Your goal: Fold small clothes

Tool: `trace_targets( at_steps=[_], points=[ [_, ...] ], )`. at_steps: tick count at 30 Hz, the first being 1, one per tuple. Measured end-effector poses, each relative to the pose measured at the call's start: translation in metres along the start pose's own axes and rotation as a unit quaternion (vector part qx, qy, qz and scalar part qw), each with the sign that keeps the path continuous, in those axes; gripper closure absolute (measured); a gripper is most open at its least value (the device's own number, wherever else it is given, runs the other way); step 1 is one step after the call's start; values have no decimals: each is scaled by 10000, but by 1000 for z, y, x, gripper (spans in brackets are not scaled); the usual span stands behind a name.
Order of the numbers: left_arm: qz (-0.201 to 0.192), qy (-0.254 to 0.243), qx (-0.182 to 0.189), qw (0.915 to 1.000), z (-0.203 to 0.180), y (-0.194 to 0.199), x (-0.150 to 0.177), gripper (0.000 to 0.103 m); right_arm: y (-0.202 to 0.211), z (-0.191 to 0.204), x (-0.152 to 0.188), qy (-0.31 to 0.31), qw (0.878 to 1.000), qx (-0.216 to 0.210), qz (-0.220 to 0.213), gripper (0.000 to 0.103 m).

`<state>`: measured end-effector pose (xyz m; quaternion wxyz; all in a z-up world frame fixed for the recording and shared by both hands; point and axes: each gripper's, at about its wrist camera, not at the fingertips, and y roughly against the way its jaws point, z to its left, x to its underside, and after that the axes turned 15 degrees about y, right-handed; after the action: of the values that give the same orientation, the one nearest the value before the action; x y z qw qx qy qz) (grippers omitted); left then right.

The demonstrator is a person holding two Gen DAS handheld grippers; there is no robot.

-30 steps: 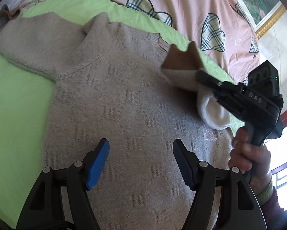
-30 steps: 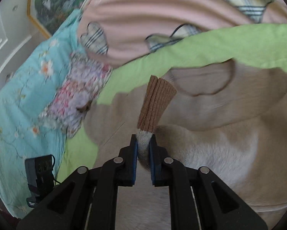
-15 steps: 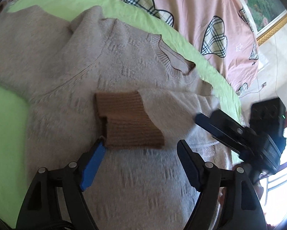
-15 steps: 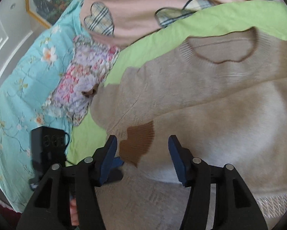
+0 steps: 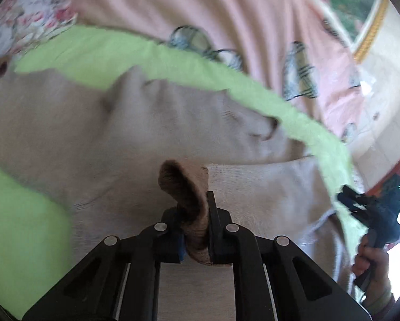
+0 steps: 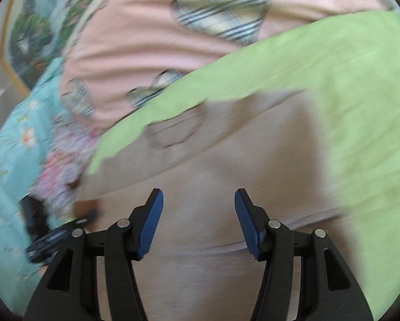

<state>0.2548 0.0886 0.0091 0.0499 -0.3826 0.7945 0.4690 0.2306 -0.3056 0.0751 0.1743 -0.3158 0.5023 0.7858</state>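
Note:
A beige knit sweater (image 5: 146, 133) lies spread on a green sheet (image 5: 98, 53), one sleeve (image 5: 266, 179) folded across its body. My left gripper (image 5: 194, 214) is shut on that sleeve's brown ribbed cuff (image 5: 183, 187), which stands up between the fingers. My right gripper (image 6: 198, 214) is open and empty, hovering over the sweater's body (image 6: 226, 160) below the neckline (image 6: 173, 133). The right gripper also shows at the right edge of the left wrist view (image 5: 371, 208). Both views are blurred.
A pink quilt with plaid hearts (image 5: 226, 13) lies beyond the sheet. A floral cloth (image 6: 63, 160) and a turquoise cover (image 6: 10, 160) lie left. The left gripper's body (image 6: 55, 232) shows in the right wrist view. A framed picture (image 6: 31, 34) hangs behind.
My right gripper let go of the sleeve cuff, laid it on the sweater's body and drew back to the right. My left gripper closed on the cuff.

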Motion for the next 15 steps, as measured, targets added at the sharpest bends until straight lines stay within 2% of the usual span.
trace_targets(
  at_steps=[3,5,9,11,12,13,15],
  points=[
    [271,261,116,9992,14,-8,-2,91,-6,-29,-4,-177,9988,443,97,46],
    [279,199,87,9994,12,-9,-2,91,-16,-43,-8,-206,9973,639,298,46],
    [333,65,-9,9994,5,-17,-2,91,-45,-58,-12,-76,9936,816,776,46],
    [334,43,-16,9994,5,-17,-2,91,-58,-57,-13,100,9923,737,987,47],
    [320,10,2,9995,2,-16,-2,91,-58,-56,-14,230,9922,723,986,77],
    [289,-46,55,9996,-1,-12,-2,91,-55,-56,-17,247,9931,641,953,94],
    [183,-187,219,9994,-10,-3,-4,91,-42,-59,-24,149,9953,674,685,94]
  ],
)
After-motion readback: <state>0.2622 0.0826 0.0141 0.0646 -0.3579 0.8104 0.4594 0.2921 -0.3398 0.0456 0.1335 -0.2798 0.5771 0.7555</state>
